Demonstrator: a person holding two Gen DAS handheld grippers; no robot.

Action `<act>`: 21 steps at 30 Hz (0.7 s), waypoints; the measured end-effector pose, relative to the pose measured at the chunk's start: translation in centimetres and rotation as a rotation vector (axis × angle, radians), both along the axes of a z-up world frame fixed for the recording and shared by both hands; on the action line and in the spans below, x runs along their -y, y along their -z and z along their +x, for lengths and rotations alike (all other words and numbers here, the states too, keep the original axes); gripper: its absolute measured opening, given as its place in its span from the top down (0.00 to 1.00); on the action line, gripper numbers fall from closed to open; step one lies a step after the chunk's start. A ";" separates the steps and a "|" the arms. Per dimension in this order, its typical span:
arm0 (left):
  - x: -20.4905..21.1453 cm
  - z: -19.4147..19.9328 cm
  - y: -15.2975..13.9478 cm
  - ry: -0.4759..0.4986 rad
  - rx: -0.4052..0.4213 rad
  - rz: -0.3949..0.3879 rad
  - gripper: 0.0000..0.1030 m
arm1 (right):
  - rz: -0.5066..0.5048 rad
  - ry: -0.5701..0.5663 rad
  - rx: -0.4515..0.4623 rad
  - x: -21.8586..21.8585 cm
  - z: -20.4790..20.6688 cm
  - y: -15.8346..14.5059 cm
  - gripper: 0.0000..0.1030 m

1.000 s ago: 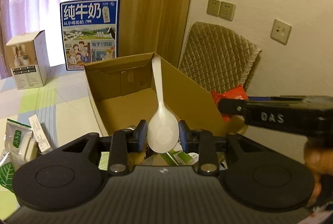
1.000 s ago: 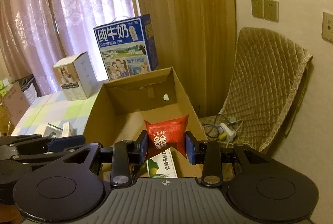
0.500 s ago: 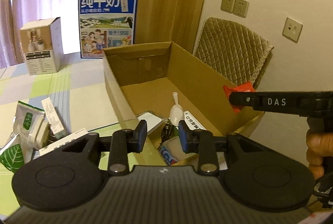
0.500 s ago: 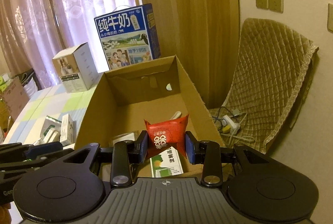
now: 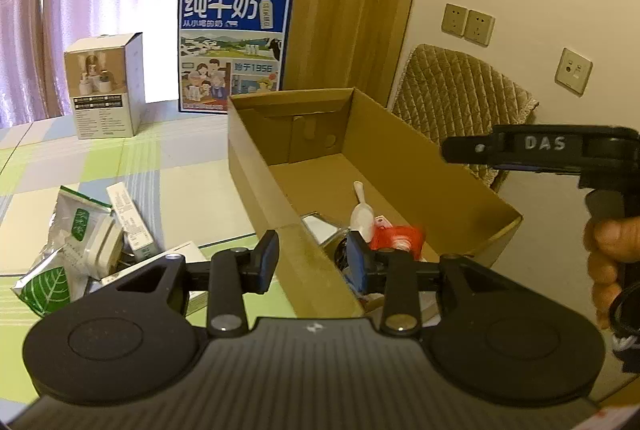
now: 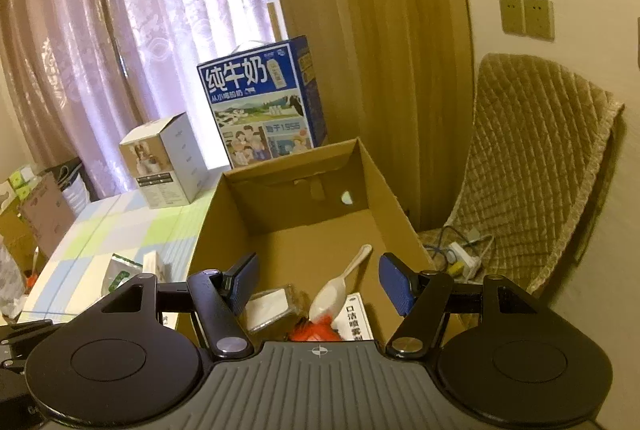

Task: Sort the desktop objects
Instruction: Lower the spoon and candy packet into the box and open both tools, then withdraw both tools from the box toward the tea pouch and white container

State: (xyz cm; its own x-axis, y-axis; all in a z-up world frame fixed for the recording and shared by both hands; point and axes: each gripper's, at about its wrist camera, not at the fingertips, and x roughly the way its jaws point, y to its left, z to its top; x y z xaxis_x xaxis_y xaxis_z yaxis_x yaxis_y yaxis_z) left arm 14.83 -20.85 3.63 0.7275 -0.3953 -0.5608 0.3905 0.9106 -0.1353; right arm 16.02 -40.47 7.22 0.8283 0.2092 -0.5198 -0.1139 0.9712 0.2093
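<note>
Lying in the open cardboard box (image 6: 296, 230), a white spoon (image 6: 340, 284) rests beside a red packet (image 6: 318, 330) and a clear-wrapped white block (image 6: 268, 304). Both grippers hover above the box's near end, jaws apart and empty, having just been opening: the right gripper (image 6: 318, 280) wide, the left gripper (image 5: 314, 260) less so. Green pouches (image 5: 70, 242) lie on the checked bench (image 5: 120, 166). Behind stand a blue milk carton (image 5: 234, 48), a white box (image 5: 104, 86), pink curtains (image 6: 120, 30) and a quilted chair (image 6: 532, 166).
</note>
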 end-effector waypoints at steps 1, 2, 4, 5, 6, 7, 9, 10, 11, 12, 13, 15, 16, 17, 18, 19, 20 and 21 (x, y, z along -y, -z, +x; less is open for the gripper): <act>-0.3 -0.1 0.1 -0.007 -0.003 -0.002 0.69 | 0.000 0.001 -0.003 0.0 -0.3 0.0 0.38; -0.6 -0.1 0.1 -0.013 -0.006 -0.004 0.69 | 0.000 0.002 -0.008 -0.1 -0.5 0.1 0.37; -1.1 -0.4 0.3 -0.021 -0.011 -0.006 0.67 | -0.001 0.004 -0.016 -0.2 -1.0 0.3 0.36; -1.4 -0.5 0.3 -0.025 -0.013 -0.004 0.67 | -0.001 0.006 -0.020 -0.2 -1.3 0.3 0.35; -1.6 -0.7 0.4 -0.029 -0.014 -0.003 0.66 | 0.000 0.008 -0.024 -0.3 -1.6 0.3 0.34; -1.8 -0.9 0.3 -0.033 -0.015 -0.003 0.66 | 0.002 0.009 -0.029 -0.4 -1.9 0.4 0.34; -2.3 -1.5 0.3 -0.040 -0.015 -0.002 0.64 | 0.003 0.008 -0.037 -0.6 -2.5 0.3 0.32; -2.5 -1.8 0.2 -0.044 -0.013 -0.001 0.64 | 0.001 0.007 -0.040 -0.8 -2.8 0.2 0.31; -2.7 -2.1 0.0 -0.046 -0.012 0.000 0.63 | 0.000 0.003 -0.045 -1.0 -3.1 0.1 0.29; -3.0 -2.4 -0.1 -0.048 -0.011 0.002 0.62 | -0.002 0.000 -0.050 -1.3 -3.4 0.0 0.28; -3.2 -2.6 -0.2 -0.051 -0.010 0.004 0.62 | -0.005 -0.005 -0.053 -1.6 -3.8 -0.1 0.26; -3.7 -3.2 -0.5 -0.060 -0.008 0.004 0.60 | -0.013 -0.016 -0.057 -2.2 -4.5 -0.4 0.22; -3.9 -3.5 -0.6 -0.065 -0.007 0.004 0.60 | -0.015 -0.022 -0.058 -2.6 -4.9 -0.5 0.21; -4.2 -3.8 -0.8 -0.071 -0.007 0.004 0.57 | -0.018 -0.029 -0.060 -3.0 -5.3 -0.6 0.19; -4.5 -4.1 -0.9 -0.076 -0.007 0.006 0.55 | -0.023 -0.036 -0.062 -3.4 -5.6 -0.7 0.18; -4.8 -4.4 -1.1 -0.081 -0.006 0.007 0.54 | -0.029 -0.042 -0.063 -3.8 -5.9 -0.8 0.16; -5.1 -4.7 -1.2 -0.086 -0.005 0.009 0.51 | -0.033 -0.050 -0.063 -4.2 -6.2 -0.8 0.15; -5.4 -5.0 -1.4 -0.091 -0.004 0.011 0.48 | -0.036 -0.058 -0.063 -4.7 -6.5 -0.9 0.14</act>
State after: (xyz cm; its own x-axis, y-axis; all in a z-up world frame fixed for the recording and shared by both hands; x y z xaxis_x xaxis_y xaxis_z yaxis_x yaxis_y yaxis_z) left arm 9.87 -15.47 5.03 0.7580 -0.3211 -0.5678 0.3052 0.9439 -0.1264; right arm 9.50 -35.81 8.09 0.7808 0.2362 -0.5785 -0.1577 0.9703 0.1833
